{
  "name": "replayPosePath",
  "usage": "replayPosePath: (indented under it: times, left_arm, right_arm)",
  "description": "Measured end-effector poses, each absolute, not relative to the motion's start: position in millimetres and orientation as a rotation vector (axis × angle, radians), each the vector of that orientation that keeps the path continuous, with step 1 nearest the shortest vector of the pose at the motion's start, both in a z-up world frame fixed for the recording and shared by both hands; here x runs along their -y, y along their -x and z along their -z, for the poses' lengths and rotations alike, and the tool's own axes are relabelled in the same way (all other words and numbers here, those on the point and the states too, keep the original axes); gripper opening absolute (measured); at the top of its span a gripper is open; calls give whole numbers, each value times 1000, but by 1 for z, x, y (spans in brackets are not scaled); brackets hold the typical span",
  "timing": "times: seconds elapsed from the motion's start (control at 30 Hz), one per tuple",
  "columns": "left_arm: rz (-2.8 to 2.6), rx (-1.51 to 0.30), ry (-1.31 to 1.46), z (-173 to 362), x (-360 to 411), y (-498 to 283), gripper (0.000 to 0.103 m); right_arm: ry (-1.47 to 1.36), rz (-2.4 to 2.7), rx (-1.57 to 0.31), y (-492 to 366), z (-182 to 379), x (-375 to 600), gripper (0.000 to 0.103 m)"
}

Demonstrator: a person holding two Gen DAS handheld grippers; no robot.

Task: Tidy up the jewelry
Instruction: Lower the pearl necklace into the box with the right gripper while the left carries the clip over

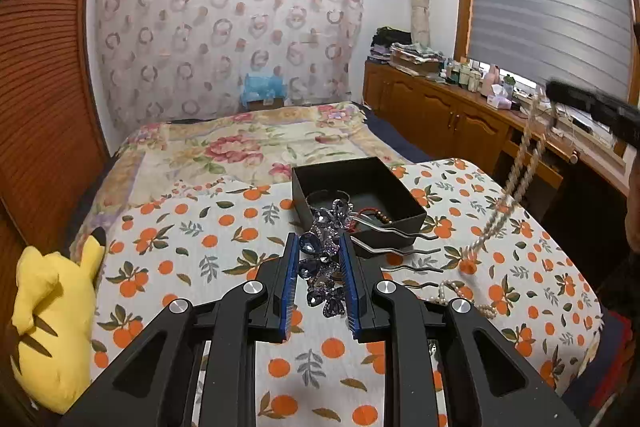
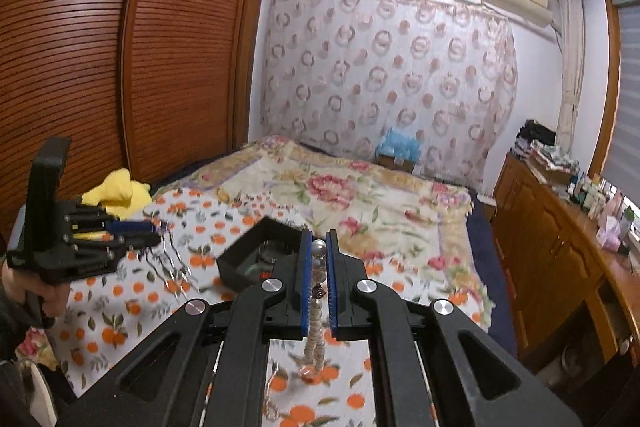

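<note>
My left gripper [image 1: 320,243] is shut on a hair comb [image 1: 320,259] set with blue gems; its wavy metal prongs [image 1: 400,251] stick out to the right, above the cloth. Just beyond stands an open black box [image 1: 380,193] with a red cord bracelet [image 1: 366,213] and a bangle inside. My right gripper [image 2: 319,247] is shut on a pearl necklace [image 2: 316,339], which hangs down between the pads. From the left wrist view, the right gripper [image 1: 560,95] is high at the right and the necklace [image 1: 520,167] trails down to the cloth. The left gripper [image 2: 156,227] with the comb shows far left.
The box sits on a table with an orange-print cloth [image 1: 200,247]. More pearls [image 1: 452,289] lie on the cloth at the right. A yellow plush toy [image 1: 52,327] sits at the left edge. A floral bed [image 1: 248,143] lies beyond, with a wooden cabinet [image 1: 440,107] at the right.
</note>
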State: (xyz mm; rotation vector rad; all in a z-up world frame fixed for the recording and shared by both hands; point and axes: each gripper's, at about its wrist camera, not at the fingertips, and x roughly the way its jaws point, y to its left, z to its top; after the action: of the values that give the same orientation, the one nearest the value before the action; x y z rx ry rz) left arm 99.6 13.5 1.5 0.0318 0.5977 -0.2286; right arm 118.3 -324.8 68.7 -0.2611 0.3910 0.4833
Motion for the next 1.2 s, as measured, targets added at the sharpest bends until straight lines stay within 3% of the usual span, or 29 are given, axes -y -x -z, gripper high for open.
replayPosePath:
  times: [0.8, 1.03, 1.2]
  left_arm:
    - [238, -643, -67, 8, -5, -161, 19]
    - [242, -662, -76, 14, -3, -181, 19]
    - [246, -683, -81, 19, -1, -196, 19]
  right_arm:
    - [297, -499, -301, -196, -130, 283, 8]
    - [281, -522, -350, -236, -109, 275, 8]
    - [281, -538, -440, -264, -65, 267, 8]
